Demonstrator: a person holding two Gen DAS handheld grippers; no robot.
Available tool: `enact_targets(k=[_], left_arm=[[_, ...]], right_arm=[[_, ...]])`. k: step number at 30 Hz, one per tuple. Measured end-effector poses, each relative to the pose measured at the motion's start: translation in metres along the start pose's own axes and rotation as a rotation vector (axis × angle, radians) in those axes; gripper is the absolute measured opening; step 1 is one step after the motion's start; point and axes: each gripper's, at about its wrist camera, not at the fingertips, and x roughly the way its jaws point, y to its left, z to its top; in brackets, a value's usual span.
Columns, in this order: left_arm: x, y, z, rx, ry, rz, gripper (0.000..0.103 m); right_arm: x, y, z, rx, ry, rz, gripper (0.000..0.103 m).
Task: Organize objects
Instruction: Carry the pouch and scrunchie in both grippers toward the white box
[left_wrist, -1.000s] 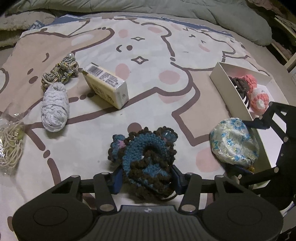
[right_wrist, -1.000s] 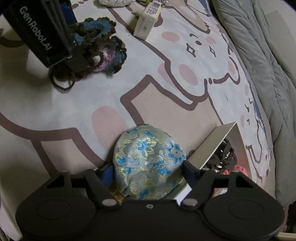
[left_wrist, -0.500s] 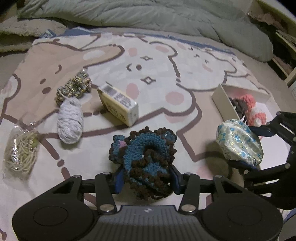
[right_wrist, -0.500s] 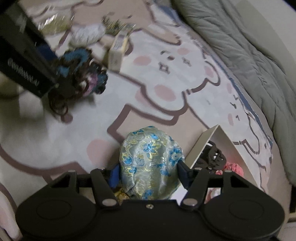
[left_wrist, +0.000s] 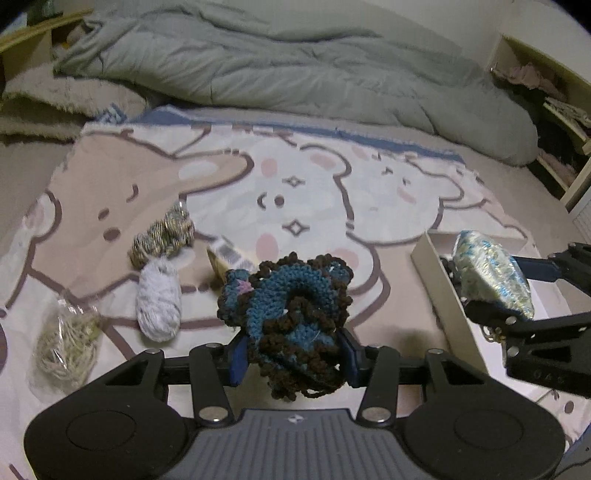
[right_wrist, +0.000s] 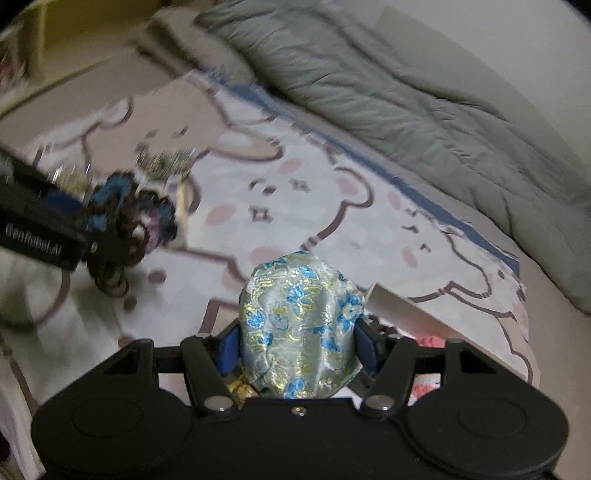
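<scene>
Both tools loaded, both clear of the bed. Left tool (left_wrist: 291, 363) nearly shut, pads pinching a blue-brown crochet scrunchie (left_wrist: 286, 314), which bulges up and fwd past the pads. Right tool (right_wrist: 297, 350) roughly mid-open, clamped on a silver-blue floral pouch (right_wrist: 299, 325); pads tight on both sides of it. Key relation: white box (left_wrist: 436, 291) sits on the blanket (left_wrist: 314, 192) toward the right edge of the bed, long axis running away from the cameras, open top up. In the left view the pouch (left_wrist: 491, 277) hangs over the box's near-left part, so right tool is by far the closer: likely just a short drop. Scrunchie is well apart from the box, to its left; left tool would need to cross rightward, prob. after the right one clears out. Box's far end already holds stuff, pink bits just visible (right_wrist: 430, 341) w/ something dark behind, too hidden to name. Still loose on the blanket's left side: white yarn roll (left_wrist: 159, 306), gold-grey braided piece (left_wrist: 162, 236), clear bag of cord (left_wrist: 66, 347).
</scene>
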Motion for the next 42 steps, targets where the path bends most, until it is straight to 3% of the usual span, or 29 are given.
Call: enact_targets(k=[19, 30, 42], left_arm=[[-0.032, -0.033, 0.027, 0.006, -0.159, -0.008, 0.049], [-0.022, -0.084, 0.037, 0.040, -0.176, -0.078, 0.049], [0.003, -0.150, 0.044, 0.058, -0.170, -0.208, 0.049]], right_arm=[[-0.039, -0.046, 0.001, 0.312, -0.137, -0.036, 0.063], [-0.050, -0.093, -0.021, 0.444, -0.178, -0.092, 0.063], [-0.047, -0.157, -0.061, 0.574, -0.160, -0.199, 0.063]])
